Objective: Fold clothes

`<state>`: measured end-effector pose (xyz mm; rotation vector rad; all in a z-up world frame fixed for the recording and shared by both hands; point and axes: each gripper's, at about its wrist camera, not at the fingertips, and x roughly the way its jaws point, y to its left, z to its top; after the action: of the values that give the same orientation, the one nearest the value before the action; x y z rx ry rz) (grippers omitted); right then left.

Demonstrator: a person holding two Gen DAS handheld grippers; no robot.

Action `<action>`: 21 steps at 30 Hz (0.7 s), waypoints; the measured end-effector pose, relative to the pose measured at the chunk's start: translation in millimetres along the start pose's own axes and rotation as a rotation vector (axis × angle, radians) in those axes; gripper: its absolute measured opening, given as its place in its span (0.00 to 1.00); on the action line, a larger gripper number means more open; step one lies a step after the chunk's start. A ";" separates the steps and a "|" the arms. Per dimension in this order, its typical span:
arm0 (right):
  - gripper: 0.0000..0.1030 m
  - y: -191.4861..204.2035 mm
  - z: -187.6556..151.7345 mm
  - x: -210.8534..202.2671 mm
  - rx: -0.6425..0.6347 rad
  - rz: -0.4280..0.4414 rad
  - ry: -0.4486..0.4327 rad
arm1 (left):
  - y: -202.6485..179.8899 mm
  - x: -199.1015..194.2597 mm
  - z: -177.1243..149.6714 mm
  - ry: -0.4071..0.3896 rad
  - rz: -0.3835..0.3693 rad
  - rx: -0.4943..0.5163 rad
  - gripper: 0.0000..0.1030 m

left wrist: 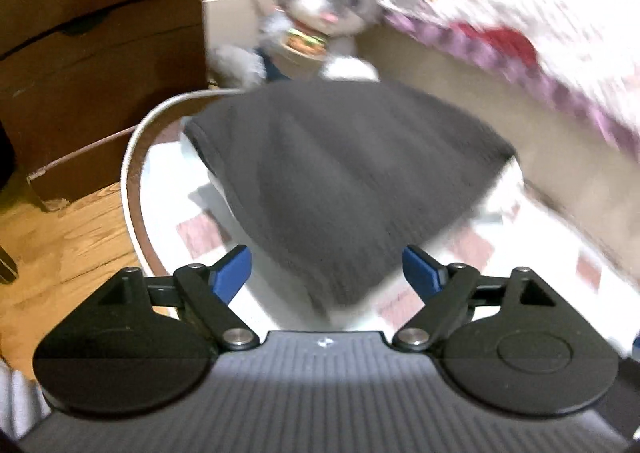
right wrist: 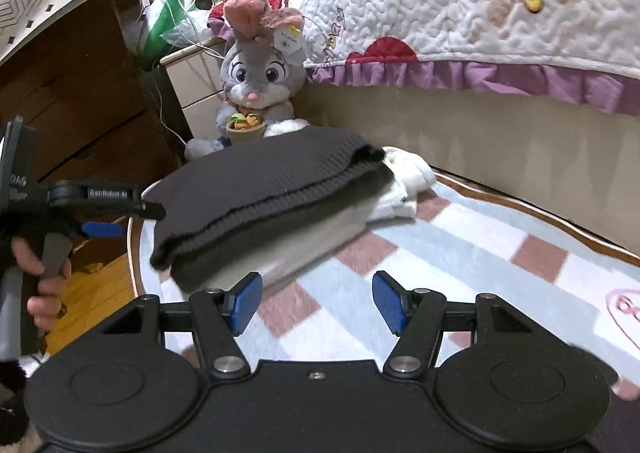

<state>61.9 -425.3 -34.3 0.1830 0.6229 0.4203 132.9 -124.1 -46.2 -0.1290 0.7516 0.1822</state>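
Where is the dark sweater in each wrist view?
Left wrist: the dark sweater fills the centre, ahead of the open left tool, blurred.
Right wrist: the dark sweater lies left of centre, folded on top of white clothes, beyond the open right tool.
Shared landmark: the plush rabbit sits just behind the sweater in both views.

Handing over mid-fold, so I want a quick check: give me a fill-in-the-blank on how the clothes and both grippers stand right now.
1. The folded dark grey knitted garment lies on top of a ____ garment.
2. Between the right gripper's blue pads there is ____.
3. The left gripper stands ____, gripping no cloth.
4. Behind the pile sits a grey plush ____.

Missing words: white; nothing; open; rabbit
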 end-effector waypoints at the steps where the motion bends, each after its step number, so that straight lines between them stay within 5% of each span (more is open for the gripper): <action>1: 0.64 -1.4 -4.8 -6.4 0.016 0.004 0.005 | -7.7 -6.5 -8.8 0.014 0.000 0.029 0.81; 7: 0.64 5.9 -30.7 -41.2 0.012 0.017 0.002 | -47.5 -48.2 -52.9 0.024 0.015 0.144 0.81; 14: 0.64 10.1 -35.1 -74.8 0.017 0.023 -0.037 | -81.5 -81.8 -72.4 0.065 -0.039 0.279 0.85; 21: 0.65 16.3 -36.7 -101.7 0.007 -0.036 -0.039 | -97.4 -108.4 -88.3 0.066 0.009 0.361 0.93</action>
<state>-39.8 -453.3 -5.4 0.1857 0.5882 0.3789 16.9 -248.0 -30.5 0.2120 0.8391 0.0489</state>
